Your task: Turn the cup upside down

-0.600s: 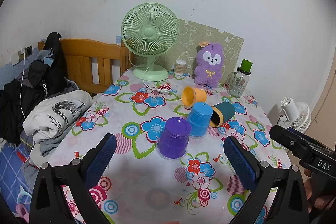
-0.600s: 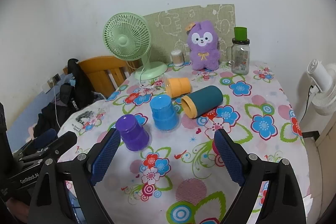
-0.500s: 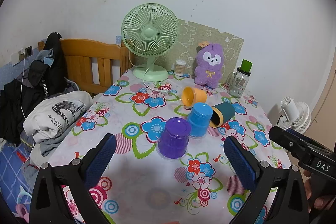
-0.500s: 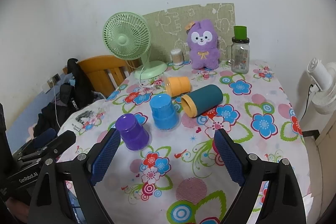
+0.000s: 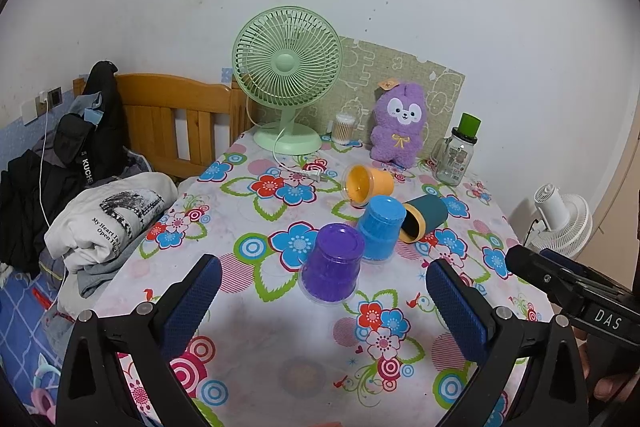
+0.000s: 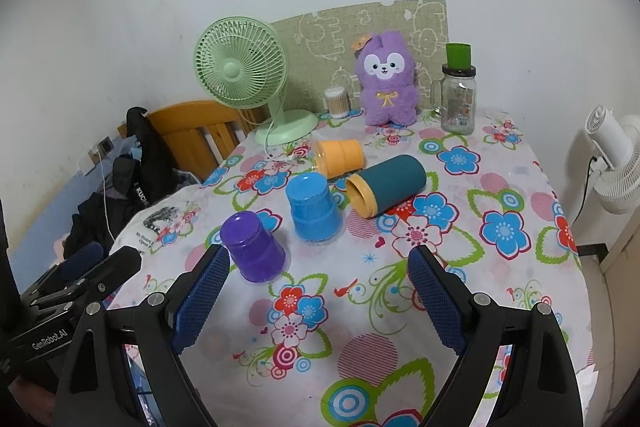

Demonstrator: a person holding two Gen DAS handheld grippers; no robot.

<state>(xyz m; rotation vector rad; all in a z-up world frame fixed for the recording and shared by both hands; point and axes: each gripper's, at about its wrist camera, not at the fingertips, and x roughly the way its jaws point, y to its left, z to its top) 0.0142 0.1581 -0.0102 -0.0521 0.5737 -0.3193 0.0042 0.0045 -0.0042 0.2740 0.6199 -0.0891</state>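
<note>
Almost nothing has moved since the earlier frames: both grippers hang in the same place above the near edge of the worktop (image 6: 532,195), and the cups lie as they did. On the left gripper (image 5: 323,301) the fingers are spread wide and hold nothing, and the purple cup (image 5: 332,269) shows between them, a little farther away. On the right gripper (image 6: 320,297) the fingers are also wide and empty. The purple cup and the blue cup (image 6: 314,209) both stand with the mouth down, so I judge these two are already flipped. The orange cup (image 6: 340,158) and the teal cup (image 6: 386,190) lie on their sides behind the blue one, close together, with their open ends toward the left side of the worktop. I think one of them is the next to be turned, and the teal cup is nearer to the right gripper. A cup on its side can roll when one finger touches it first, so the fingers should close on both sides of the body together. The green fan (image 5: 286,77), the plush toy (image 6: 387,79) and the glass jar (image 6: 459,95) stand at the back near the wall, well apart from the cups.
</note>
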